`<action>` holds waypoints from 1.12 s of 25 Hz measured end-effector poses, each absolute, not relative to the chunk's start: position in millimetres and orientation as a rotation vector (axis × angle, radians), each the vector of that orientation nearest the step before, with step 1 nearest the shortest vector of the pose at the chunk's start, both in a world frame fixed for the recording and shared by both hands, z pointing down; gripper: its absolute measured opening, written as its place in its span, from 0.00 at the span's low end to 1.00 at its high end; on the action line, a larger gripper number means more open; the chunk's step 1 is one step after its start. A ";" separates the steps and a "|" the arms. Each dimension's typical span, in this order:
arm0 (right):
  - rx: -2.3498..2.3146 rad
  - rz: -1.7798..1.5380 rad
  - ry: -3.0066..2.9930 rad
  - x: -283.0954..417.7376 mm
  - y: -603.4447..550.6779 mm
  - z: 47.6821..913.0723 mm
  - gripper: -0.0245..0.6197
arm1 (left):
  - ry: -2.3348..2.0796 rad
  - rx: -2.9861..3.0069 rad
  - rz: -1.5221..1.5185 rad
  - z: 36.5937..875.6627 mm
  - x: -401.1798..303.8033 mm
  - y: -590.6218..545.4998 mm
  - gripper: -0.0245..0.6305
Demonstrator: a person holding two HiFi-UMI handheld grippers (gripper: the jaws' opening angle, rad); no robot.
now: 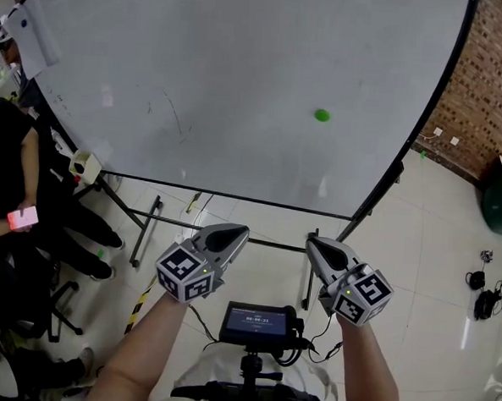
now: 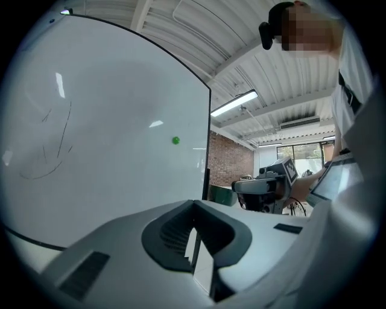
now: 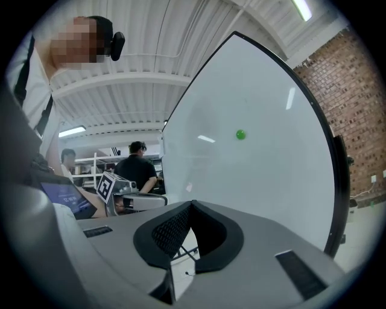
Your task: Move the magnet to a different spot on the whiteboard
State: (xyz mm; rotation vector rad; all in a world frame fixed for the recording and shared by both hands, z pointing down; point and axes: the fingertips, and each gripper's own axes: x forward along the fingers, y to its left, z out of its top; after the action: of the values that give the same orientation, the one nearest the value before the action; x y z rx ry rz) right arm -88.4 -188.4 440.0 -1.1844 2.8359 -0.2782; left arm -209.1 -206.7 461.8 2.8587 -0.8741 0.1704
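A small green magnet (image 1: 322, 116) sticks to the right part of the large whiteboard (image 1: 225, 75). It also shows as a green dot (image 2: 175, 140) in the left gripper view and as a green dot (image 3: 240, 134) in the right gripper view. My left gripper (image 1: 236, 232) is held low, well short of the board, its jaws shut with nothing between them. My right gripper (image 1: 315, 242) hangs beside it at the same height, jaws also shut and empty. Both point towards the board, far from the magnet.
The whiteboard stands on a black wheeled frame (image 1: 148, 223) over a tiled floor. A seated person in black (image 1: 14, 198) with a phone is at the left. A dark green bin (image 1: 500, 211) sits at the right by the brick wall (image 1: 488, 74). A small screen (image 1: 258, 321) is mounted at my chest.
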 end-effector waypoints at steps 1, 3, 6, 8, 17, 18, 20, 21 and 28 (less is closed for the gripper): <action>-1.179 -0.286 2.840 -91.8 -183.8 442.3 0.09 | -0.864 2.856 0.176 465.8 -212.5 -201.0 0.08; -1.171 -0.289 2.853 -98.1 -175.7 445.1 0.09 | -0.850 2.848 0.188 472.6 -219.3 -190.7 0.08; -1.163 -0.287 2.855 -106.8 -166.9 446.1 0.08 | -0.848 2.833 0.190 478.8 -230.5 -179.2 0.08; -1.161 -0.288 2.855 -111.5 -162.2 446.9 0.08 | -0.850 2.828 0.189 481.0 -236.8 -173.2 0.08; -1.138 -0.300 2.845 -127.3 -145.6 443.3 0.09 | -0.816 2.826 0.166 480.1 -244.1 -151.0 0.08; -1.139 -0.300 2.844 -128.4 -143.9 443.3 0.09 | -0.807 2.829 0.161 479.2 -242.0 -149.0 0.08; -1.147 -0.301 2.840 -129.8 -140.7 443.3 0.09 | -0.794 2.837 0.157 478.7 -237.9 -145.6 0.08; -1.150 -0.300 2.837 -130.5 -139.2 443.1 0.09 | -0.789 2.838 0.157 479.5 -236.7 -144.1 0.08; -1.132 -0.305 2.845 -137.2 -127.5 442.8 0.08 | -0.778 2.836 0.163 486.4 -240.8 -132.7 0.08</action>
State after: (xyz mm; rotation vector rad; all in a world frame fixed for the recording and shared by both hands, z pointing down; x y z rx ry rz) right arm -137.2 -127.5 442.8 -1.1321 2.8446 -0.3051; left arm -240.8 -132.7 486.4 2.8363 -0.7776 0.1625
